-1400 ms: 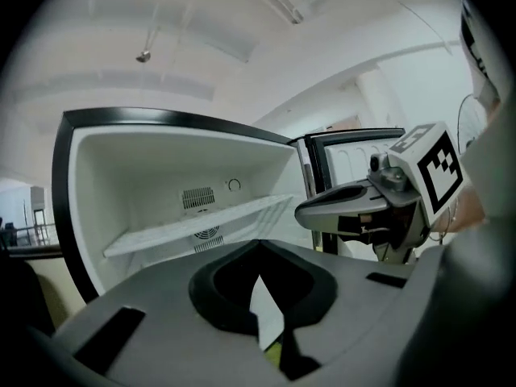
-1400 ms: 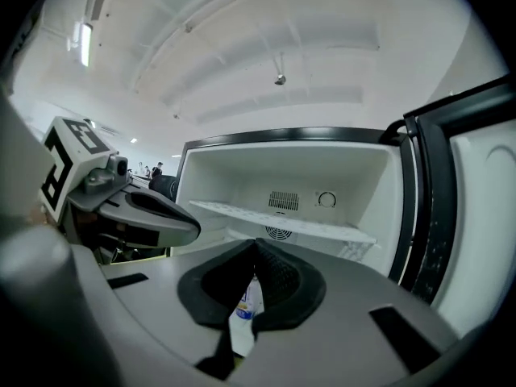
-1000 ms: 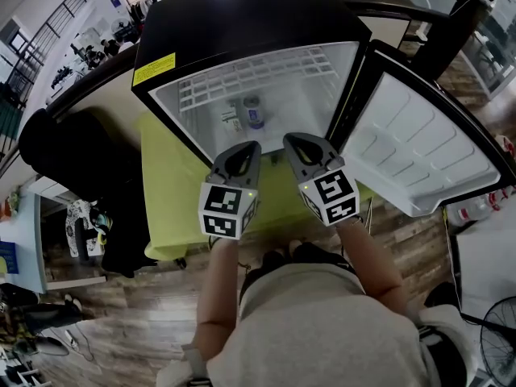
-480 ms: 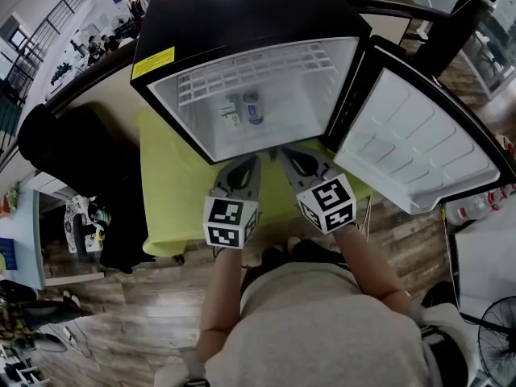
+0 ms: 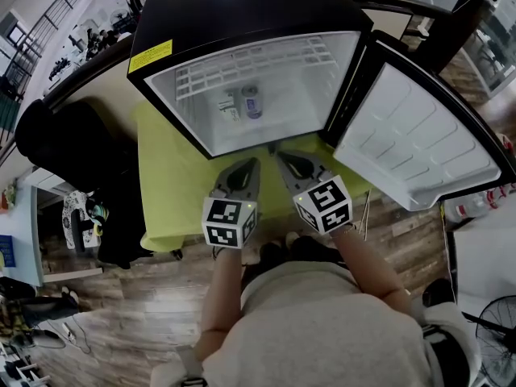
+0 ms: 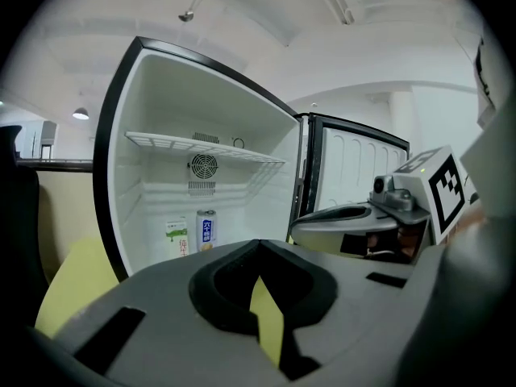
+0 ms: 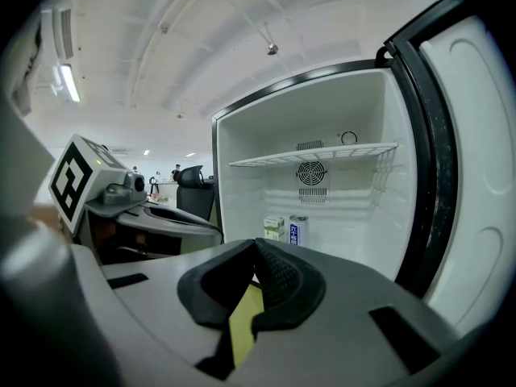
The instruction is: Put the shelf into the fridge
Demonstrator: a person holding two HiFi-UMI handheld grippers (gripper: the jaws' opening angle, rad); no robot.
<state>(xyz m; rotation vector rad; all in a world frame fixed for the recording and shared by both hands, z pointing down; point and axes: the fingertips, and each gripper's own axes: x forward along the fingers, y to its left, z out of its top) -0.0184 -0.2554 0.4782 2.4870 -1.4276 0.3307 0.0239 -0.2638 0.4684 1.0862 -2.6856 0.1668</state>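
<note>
The fridge [image 5: 242, 14] stands open, its door [image 5: 419, 143] swung clear to the right. A wire shelf [image 6: 201, 146] spans the upper part. Below it the bay is free from the front edge of the fridge floor back to a carton [image 6: 176, 237] and a can [image 6: 206, 230], side by side near the back wall. The left tool [image 5: 245, 166] and right tool [image 5: 287, 160], both closed, crowd each other before that edge, over the worktop [image 5: 161, 184].

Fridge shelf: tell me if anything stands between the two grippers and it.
Nothing visible does. The door is swung wide, and the wire shelf sits high inside the fridge. The carton and can stand below it, near the back. The left gripper and right gripper, both shut and empty, face the opening.
</note>
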